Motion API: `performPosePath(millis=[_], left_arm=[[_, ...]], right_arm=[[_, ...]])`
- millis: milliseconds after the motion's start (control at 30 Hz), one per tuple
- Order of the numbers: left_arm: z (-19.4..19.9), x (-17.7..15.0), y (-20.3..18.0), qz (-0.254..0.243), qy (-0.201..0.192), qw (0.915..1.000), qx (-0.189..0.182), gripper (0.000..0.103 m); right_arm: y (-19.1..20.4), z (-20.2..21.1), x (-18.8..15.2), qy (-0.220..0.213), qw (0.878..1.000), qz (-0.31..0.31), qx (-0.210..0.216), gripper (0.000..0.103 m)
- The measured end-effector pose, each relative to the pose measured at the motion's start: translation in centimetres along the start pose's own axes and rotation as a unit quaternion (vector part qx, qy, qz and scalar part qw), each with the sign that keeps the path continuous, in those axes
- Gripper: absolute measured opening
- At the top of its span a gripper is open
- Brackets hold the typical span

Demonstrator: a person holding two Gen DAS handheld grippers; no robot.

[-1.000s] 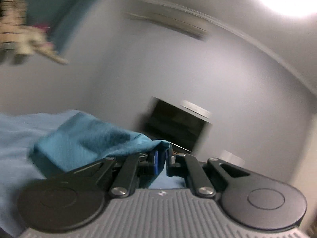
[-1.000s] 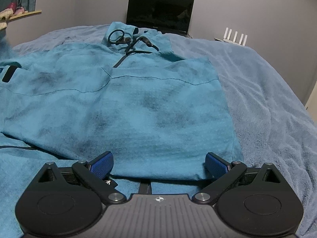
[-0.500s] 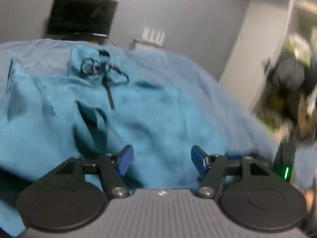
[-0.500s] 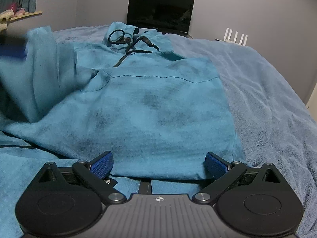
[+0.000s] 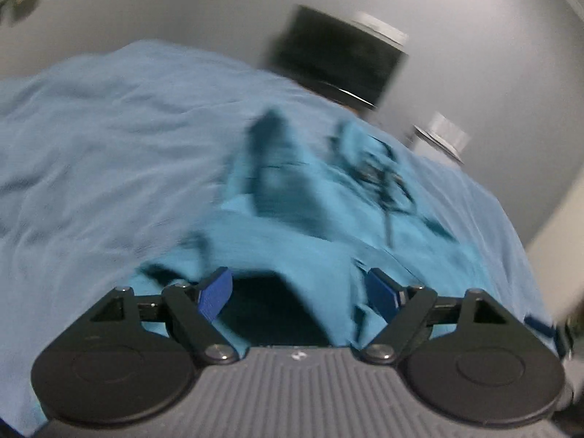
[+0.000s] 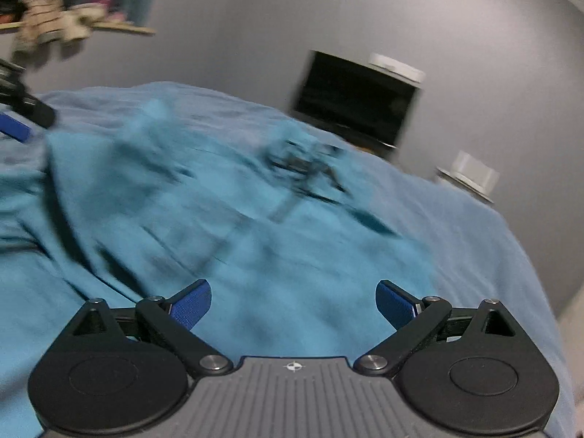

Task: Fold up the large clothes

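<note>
Released a moment ago, the teal hoodie's sleeve now lies on the hoodie [image 5: 303, 252] mid-bed; the left tool [image 5: 299, 294] is opening, nothing pinched, and the right tool [image 6: 294, 304] gapes empty. Risk: the loosely dropped sleeve could slide off, spoiling the fold.

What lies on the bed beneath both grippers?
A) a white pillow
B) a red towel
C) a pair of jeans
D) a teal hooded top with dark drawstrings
D: a teal top with dark drawstrings is spread on the blue bed; the right gripper is open above it.
</note>
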State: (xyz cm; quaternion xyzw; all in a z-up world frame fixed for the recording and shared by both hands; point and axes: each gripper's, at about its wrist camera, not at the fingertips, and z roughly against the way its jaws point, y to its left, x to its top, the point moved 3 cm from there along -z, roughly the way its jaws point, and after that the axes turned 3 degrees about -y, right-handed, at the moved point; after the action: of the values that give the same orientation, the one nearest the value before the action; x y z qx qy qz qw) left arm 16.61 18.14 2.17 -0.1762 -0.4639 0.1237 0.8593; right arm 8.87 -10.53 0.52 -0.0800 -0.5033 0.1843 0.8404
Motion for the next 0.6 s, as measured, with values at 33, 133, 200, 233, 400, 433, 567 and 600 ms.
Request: performPosePath(millis=[33, 133, 200, 233, 400, 433, 567, 600], left_arm=[[-0.3, 0.3, 1.1, 0.012, -0.001, 0.9998, 0.015, 0.080], [-1.0, 0.8, 3.6, 0.034, -0.002, 0.9985, 0.044, 0.080], [-1.3, 1.4, 4.8, 0.050, -0.006, 0.9980, 0.039, 0.080], [-1.6, 1.7, 5.1, 0.054, -0.009, 0.9980, 0.033, 0.080], [-2.8, 2.0, 5.3, 0.022, -0.014, 0.9993, 0.027, 0.080], [-3.2, 2.0, 5.3, 0.011, -0.012, 0.9995, 0.028, 0.080], [-4.2, 1.8, 5.3, -0.019, -0.009, 0.9994, 0.028, 0.080], [-4.3, 1.8, 5.3, -0.025, -0.008, 0.9992, 0.030, 0.080]], right_arm=[[1.3, -0.6, 1.1, 0.005, 1.000, 0.002, 0.026, 0.098], [5.2, -2.9, 3.0, 0.022, 0.996, 0.007, 0.084, 0.093], [8.1, -4.4, 3.2, 0.033, 0.993, 0.041, 0.102, 0.087], [9.5, -5.1, 3.0, 0.039, 0.992, 0.061, 0.104, 0.084], [12.7, -8.2, 1.5, 0.071, 0.985, 0.138, 0.073, 0.021], [12.3, -8.2, 1.5, 0.068, 0.987, 0.128, 0.076, 0.007], [8.2, -6.6, 2.1, 0.014, 0.998, 0.031, 0.043, 0.006], [6.5, -6.0, 2.1, 0.003, 1.000, -0.002, 0.030, 0.006]])
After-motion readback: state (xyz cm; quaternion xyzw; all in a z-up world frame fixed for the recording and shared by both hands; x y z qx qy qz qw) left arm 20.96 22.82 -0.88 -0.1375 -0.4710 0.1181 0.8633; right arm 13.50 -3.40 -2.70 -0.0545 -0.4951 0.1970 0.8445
